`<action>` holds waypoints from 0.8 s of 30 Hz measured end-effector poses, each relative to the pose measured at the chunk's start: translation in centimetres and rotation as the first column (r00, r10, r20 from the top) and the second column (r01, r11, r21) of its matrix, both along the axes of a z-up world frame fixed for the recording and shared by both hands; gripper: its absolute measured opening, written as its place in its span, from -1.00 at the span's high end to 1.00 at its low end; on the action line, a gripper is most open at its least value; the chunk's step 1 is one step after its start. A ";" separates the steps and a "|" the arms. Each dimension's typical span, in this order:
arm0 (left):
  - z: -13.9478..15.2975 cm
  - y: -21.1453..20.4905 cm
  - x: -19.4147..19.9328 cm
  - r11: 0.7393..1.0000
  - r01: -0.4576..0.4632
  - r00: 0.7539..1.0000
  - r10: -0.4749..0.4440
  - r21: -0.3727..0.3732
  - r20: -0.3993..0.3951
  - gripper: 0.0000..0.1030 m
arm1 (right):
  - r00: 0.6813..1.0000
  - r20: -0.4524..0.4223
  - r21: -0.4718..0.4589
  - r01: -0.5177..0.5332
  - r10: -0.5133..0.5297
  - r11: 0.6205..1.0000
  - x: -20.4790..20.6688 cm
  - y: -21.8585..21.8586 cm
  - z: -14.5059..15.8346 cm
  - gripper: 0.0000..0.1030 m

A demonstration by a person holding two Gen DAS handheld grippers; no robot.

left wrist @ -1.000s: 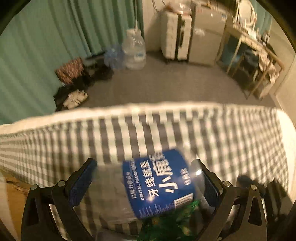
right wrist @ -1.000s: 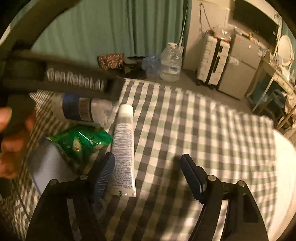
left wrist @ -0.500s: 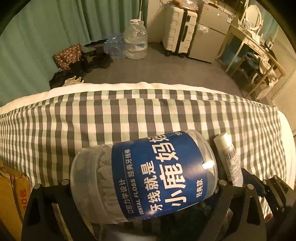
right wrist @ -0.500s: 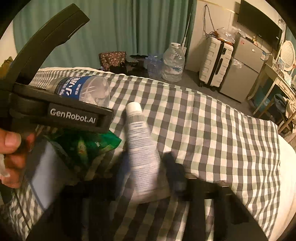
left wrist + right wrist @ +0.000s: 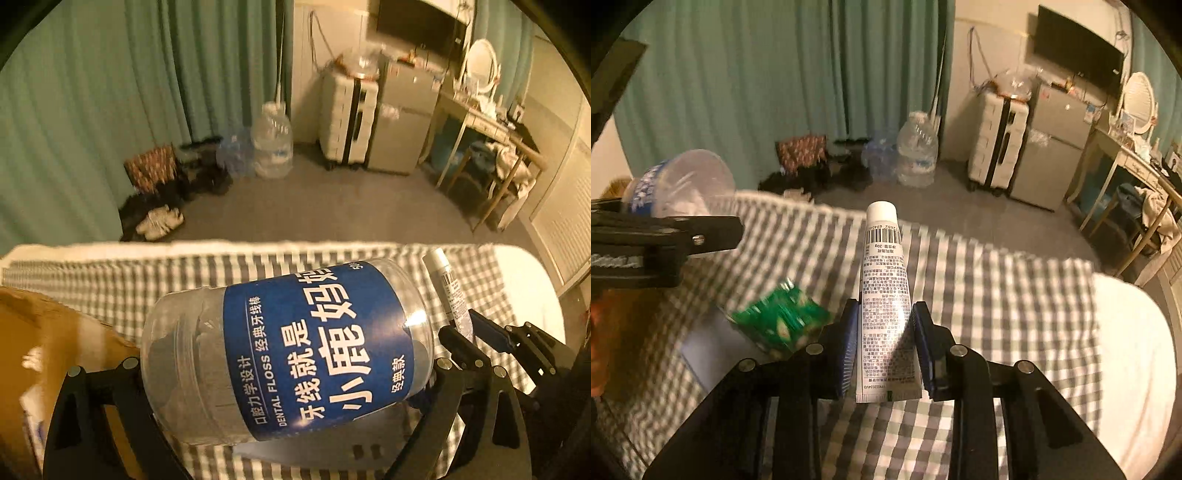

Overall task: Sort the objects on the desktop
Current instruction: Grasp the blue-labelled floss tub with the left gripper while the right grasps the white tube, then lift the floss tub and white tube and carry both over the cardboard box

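A clear dental floss jar with a blue label lies crosswise between the jaws of my left gripper, which is shut on it and holds it above the checked cloth. The right wrist view shows the same jar at the left, in the left gripper. My right gripper is shut on a white tube, cap pointing away, lifted off the cloth. The tube also shows at the right of the left wrist view.
A green packet lies on a flat grey-blue thing on the cloth, left of the tube. A cardboard box sits at the left. A hand holds the left gripper. Beyond the bed edge are a water jug and a suitcase.
The left gripper took hold of the floss jar and rose with it. The right gripper closed on the white tube and lifted it off the cloth.
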State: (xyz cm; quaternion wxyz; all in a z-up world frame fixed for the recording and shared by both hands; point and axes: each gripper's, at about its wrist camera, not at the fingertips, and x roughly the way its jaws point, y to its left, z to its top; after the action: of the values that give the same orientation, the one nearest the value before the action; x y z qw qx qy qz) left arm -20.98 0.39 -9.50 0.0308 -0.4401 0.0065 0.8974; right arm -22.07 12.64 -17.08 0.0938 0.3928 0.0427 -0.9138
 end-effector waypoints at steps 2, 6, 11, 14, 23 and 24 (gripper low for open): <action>2.1 0.0 0.8 1.000 -0.001 0.999 0.001 0.018 -0.032 -0.89 | 1.000 -0.026 -0.022 -0.001 0.000 1.000 0.6 0.2 1.7 0.45; 6.3 0.5 3.4 1.000 0.007 0.992 -0.007 -0.005 -0.127 -0.89 | 0.994 -0.112 -0.045 0.002 -0.007 0.999 2.8 0.5 5.8 0.44; 9.6 1.1 7.6 0.999 0.004 0.979 -0.011 -0.033 -0.204 -0.89 | 0.977 -0.212 -0.072 0.006 -0.021 0.997 5.3 0.9 10.2 0.44; 11.3 1.2 9.0 0.999 0.004 0.971 -0.012 -0.035 -0.239 -0.89 | 0.971 -0.235 -0.103 0.006 -0.030 0.995 7.0 1.2 12.0 0.44; 14.7 0.3 13.2 0.999 0.001 0.953 -0.012 -0.036 -0.303 -0.89 | 0.947 -0.310 -0.086 0.054 -0.078 0.995 11.4 2.5 15.9 0.44; 14.8 0.2 13.4 0.999 -0.005 0.952 -0.005 -0.035 -0.305 -0.89 | 0.944 -0.319 -0.085 0.056 -0.081 0.995 11.6 2.5 16.1 0.44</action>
State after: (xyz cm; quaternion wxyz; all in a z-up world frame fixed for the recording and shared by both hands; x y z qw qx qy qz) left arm -7.55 0.59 5.29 0.0218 -0.2967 0.0268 0.9543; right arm -10.44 15.18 -0.96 0.0682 0.2359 0.0097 -0.9693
